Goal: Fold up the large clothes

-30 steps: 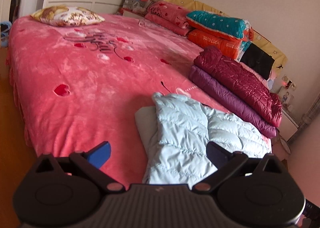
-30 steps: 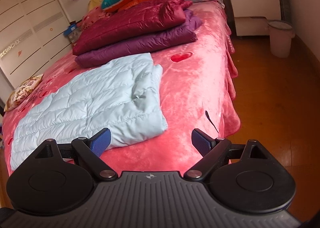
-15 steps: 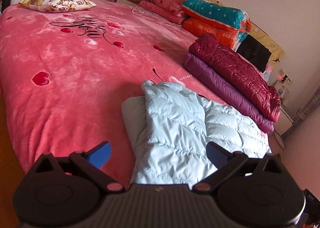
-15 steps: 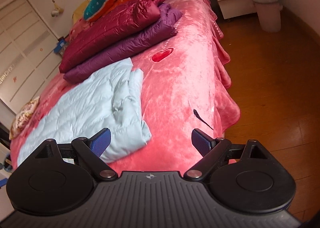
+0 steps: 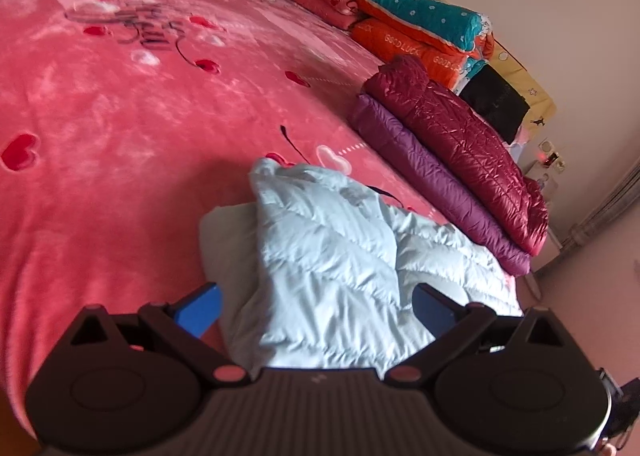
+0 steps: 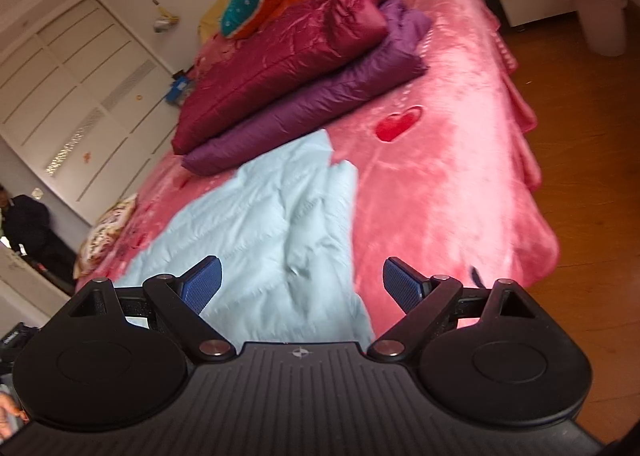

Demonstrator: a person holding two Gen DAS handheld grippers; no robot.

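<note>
Left hand-held gripper (image 5: 316, 306), right hand-held gripper (image 6: 302, 284): wide apart, holding nothing.

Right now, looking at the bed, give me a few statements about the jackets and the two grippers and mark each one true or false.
1. Both grippers are open. True: the left gripper and right gripper hold nothing.
2. The maroon jacket lies on top of the purple jacket. True.
3. The light blue jacket is stacked on the purple one. False: it lies beside it on the pink blanket.
4. The light blue jacket hangs off the bed onto the floor. False: it rests on the bed.
5. A white bin stands on the floor. True.
</note>
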